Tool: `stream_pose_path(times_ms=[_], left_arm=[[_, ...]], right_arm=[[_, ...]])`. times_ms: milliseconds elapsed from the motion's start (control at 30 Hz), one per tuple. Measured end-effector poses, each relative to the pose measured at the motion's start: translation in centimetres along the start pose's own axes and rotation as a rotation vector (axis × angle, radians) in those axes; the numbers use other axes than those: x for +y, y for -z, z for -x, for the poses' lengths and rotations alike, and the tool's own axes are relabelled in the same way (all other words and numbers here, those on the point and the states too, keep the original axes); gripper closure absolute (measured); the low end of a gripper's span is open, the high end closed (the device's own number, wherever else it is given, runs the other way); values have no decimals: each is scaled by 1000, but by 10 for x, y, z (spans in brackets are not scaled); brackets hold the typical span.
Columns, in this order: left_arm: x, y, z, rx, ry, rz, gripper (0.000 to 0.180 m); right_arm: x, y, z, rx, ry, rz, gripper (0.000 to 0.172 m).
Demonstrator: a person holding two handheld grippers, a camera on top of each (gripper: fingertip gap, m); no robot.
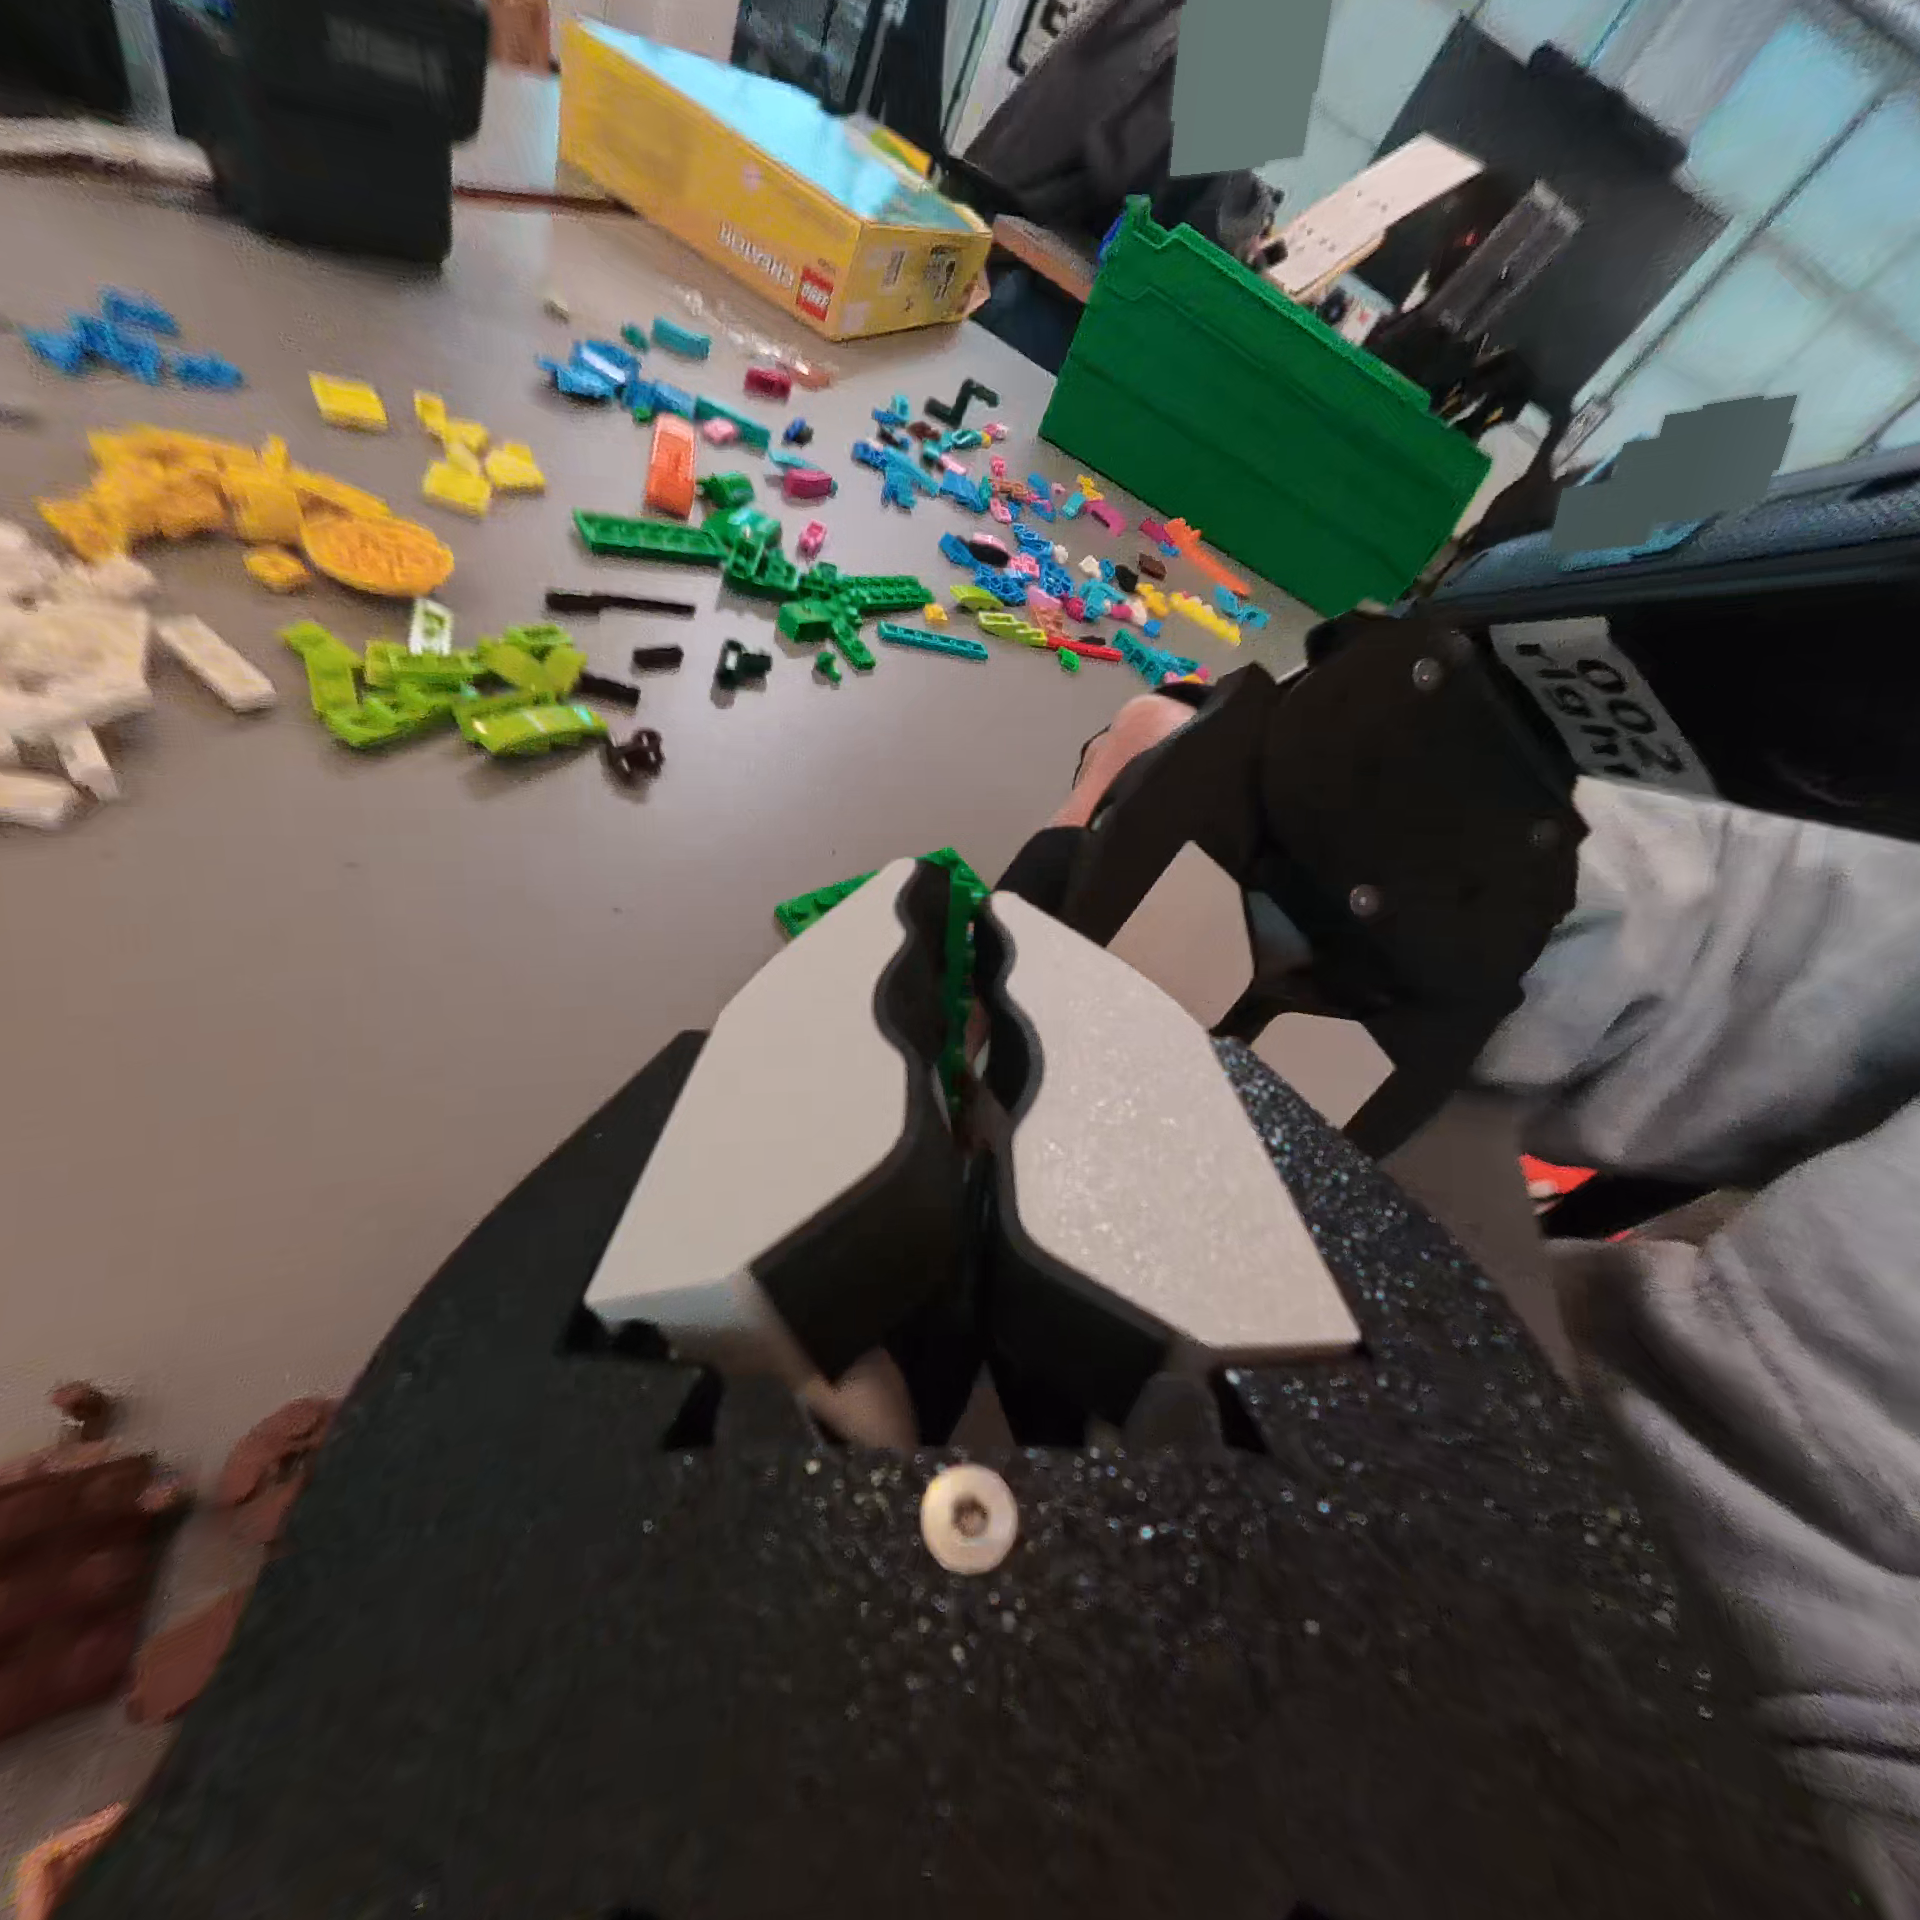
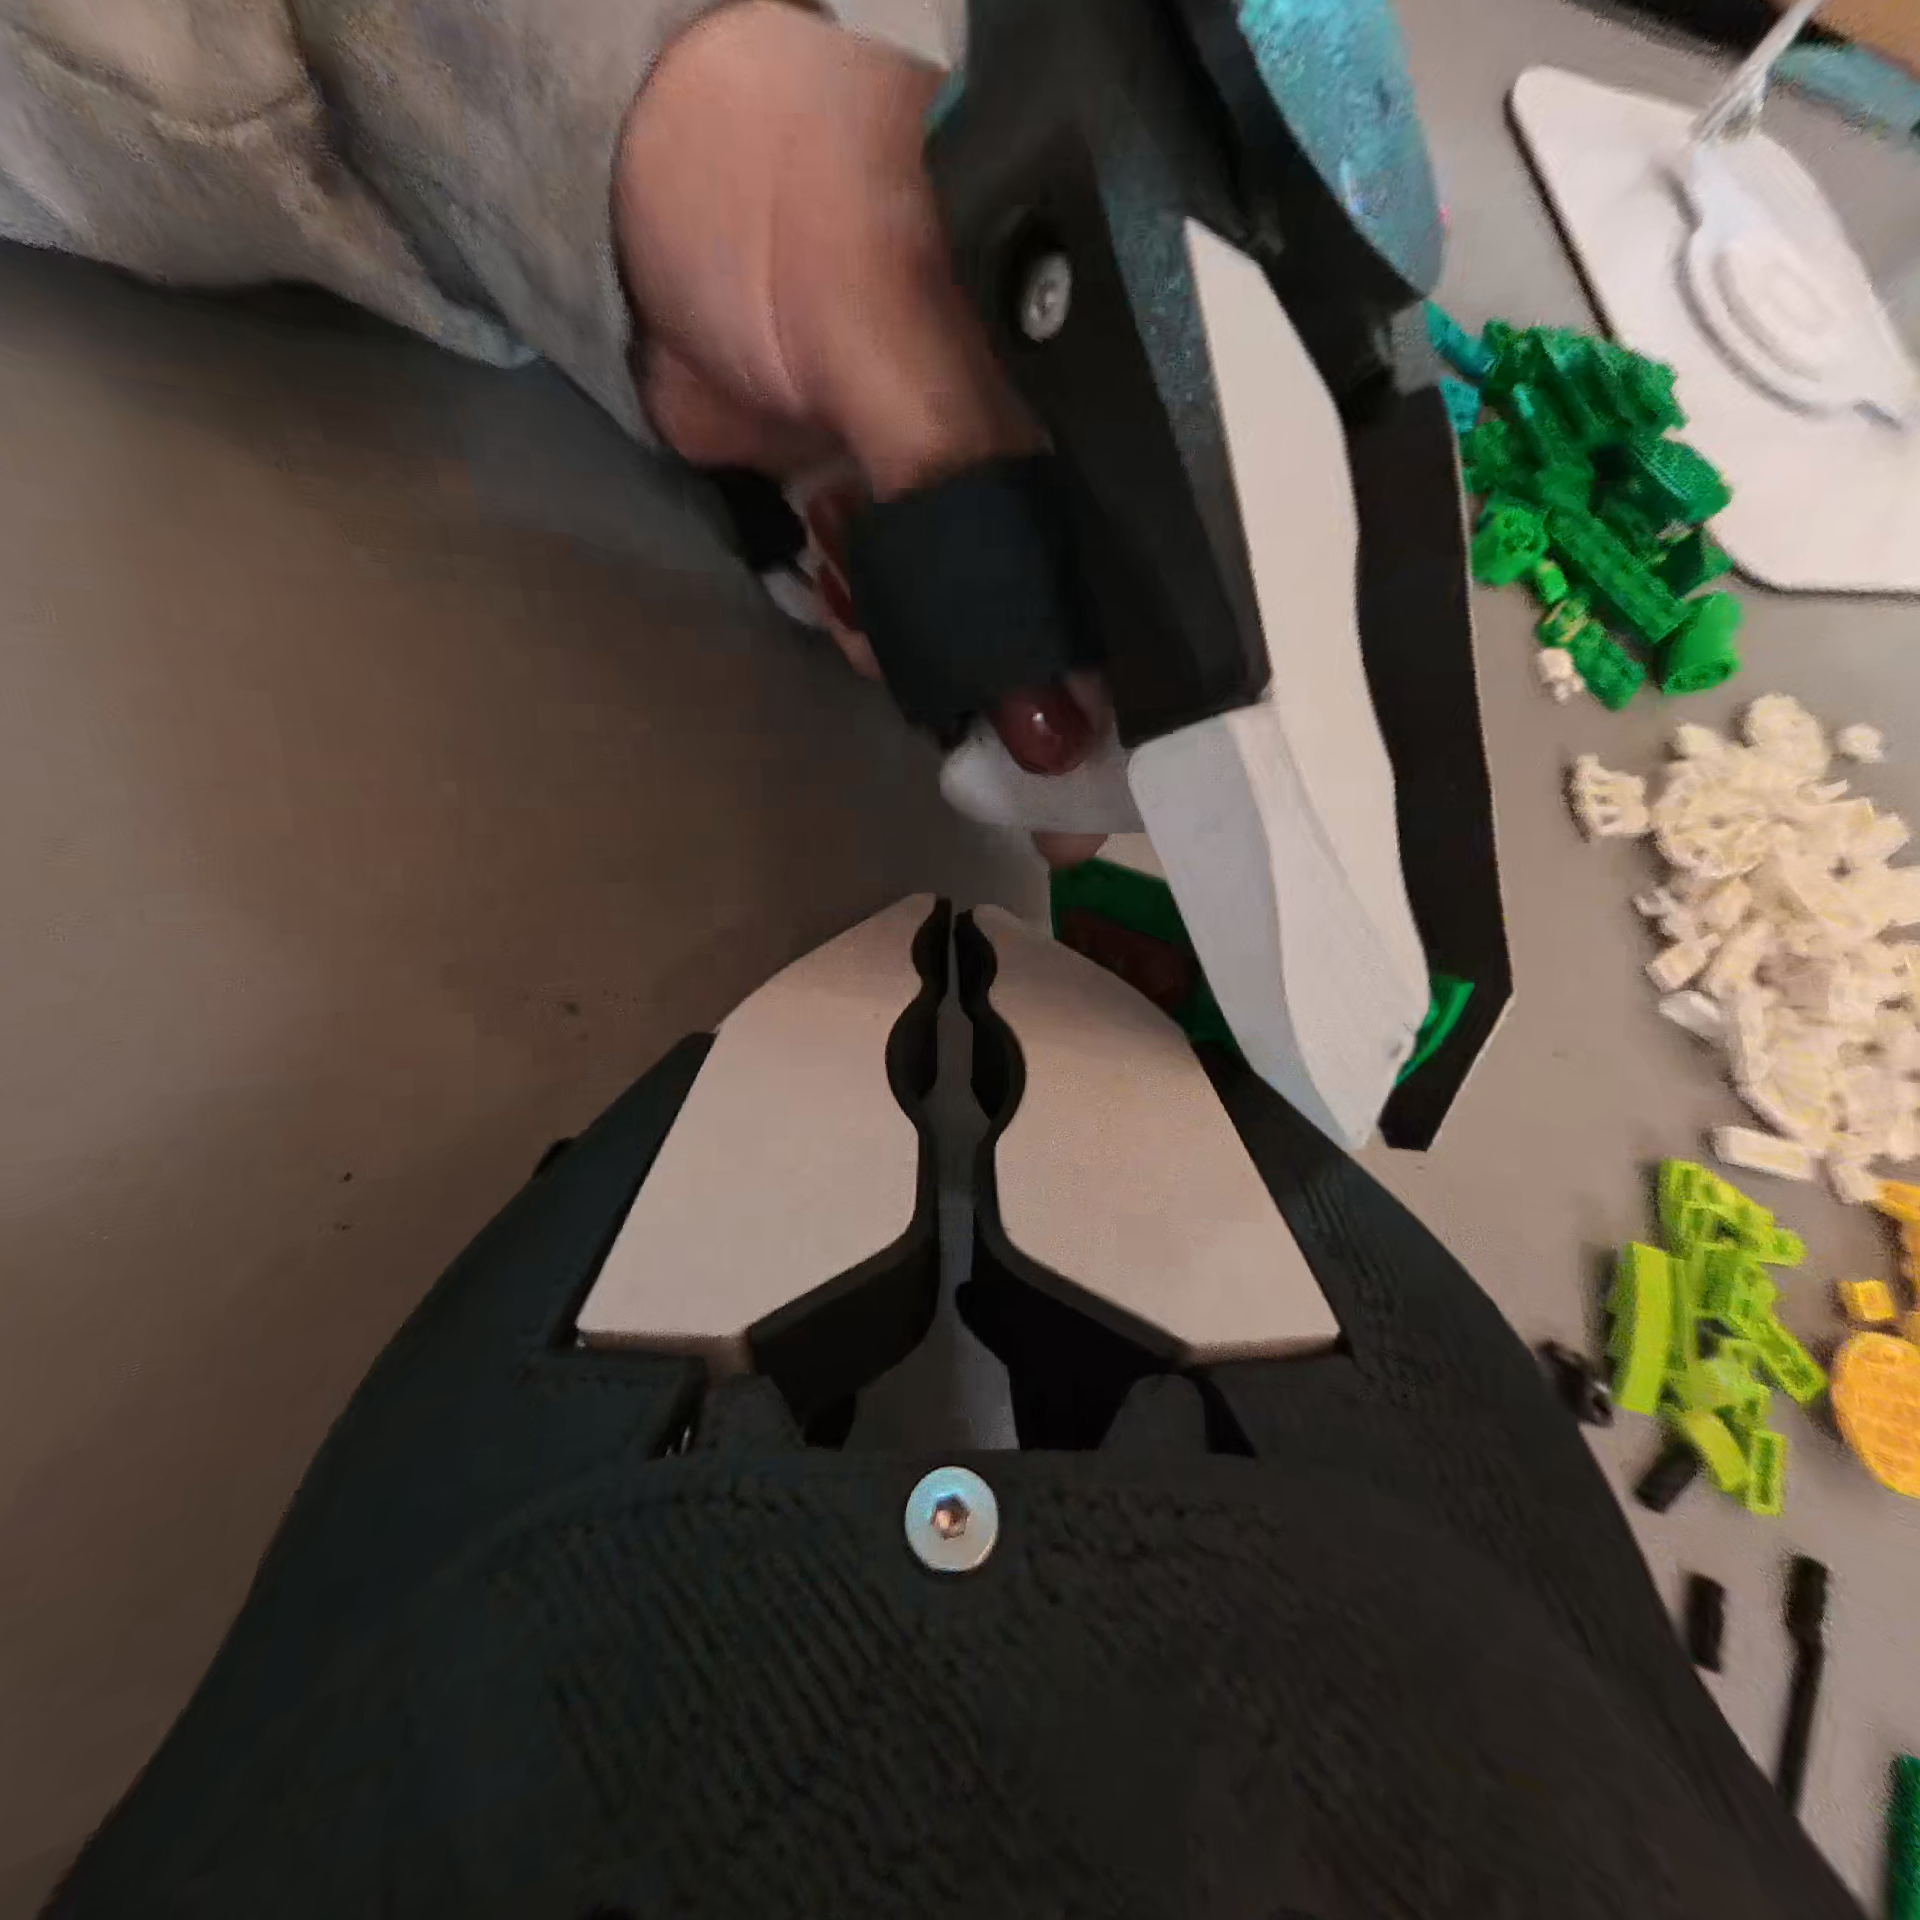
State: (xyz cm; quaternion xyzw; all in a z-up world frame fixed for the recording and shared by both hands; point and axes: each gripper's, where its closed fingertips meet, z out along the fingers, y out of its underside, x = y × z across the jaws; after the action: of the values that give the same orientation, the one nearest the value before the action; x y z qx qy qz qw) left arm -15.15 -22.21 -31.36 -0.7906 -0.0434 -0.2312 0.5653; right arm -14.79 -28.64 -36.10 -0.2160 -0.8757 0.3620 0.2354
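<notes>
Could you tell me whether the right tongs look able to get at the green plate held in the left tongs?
Probably yes: the right tongs, shut and seemingly bare, sit beside the green plate, whose near end juts free of the left tongs.

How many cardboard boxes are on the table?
1: a yellow box lies on its side at the table's far edge, beyond the scattered bricks. Others may be hidden.

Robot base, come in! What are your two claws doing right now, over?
Left gripper clamped on a green plate, edge-on between the pads. Right gripper shut, nothing between the tips, just beside the left. Sorted brick piles ahead on the grey table.
</notes>
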Motion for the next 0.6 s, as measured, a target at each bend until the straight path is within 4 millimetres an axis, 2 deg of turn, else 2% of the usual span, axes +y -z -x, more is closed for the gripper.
stream_pose_path(times_ms=[167, 233, 367, 433, 500, 567, 600], left_arm=[[-6, 10, 18, -65, 43, -49, 177], [-11, 13, 17, -43, 29, -82, 177], [-19, 18, 14, -36, -61, -125, 176], [-24, 20, 5, 24, -71, -163, 177], [-25, 20, -7, 116, -56, -176, 177], [-25, 20, -14, 170, -37, -184, 177], [-24, 20, -16, 181, -34, -180, 176]], right_arm=[[1, 7, -14, 100, -15, -35, 152], [-3, 14, -21, 144, -31, -87, 151], [-5, 35, -47, 204, -247, -196, 150], [-8, 42, -52, 142, -389, -270, 143], [-17, 48, -47, 21, -496, -361, 142], [-21, 51, -40, -61, -522, -402, 152], [-22, 51, -37, -84, -512, -406, 164]])
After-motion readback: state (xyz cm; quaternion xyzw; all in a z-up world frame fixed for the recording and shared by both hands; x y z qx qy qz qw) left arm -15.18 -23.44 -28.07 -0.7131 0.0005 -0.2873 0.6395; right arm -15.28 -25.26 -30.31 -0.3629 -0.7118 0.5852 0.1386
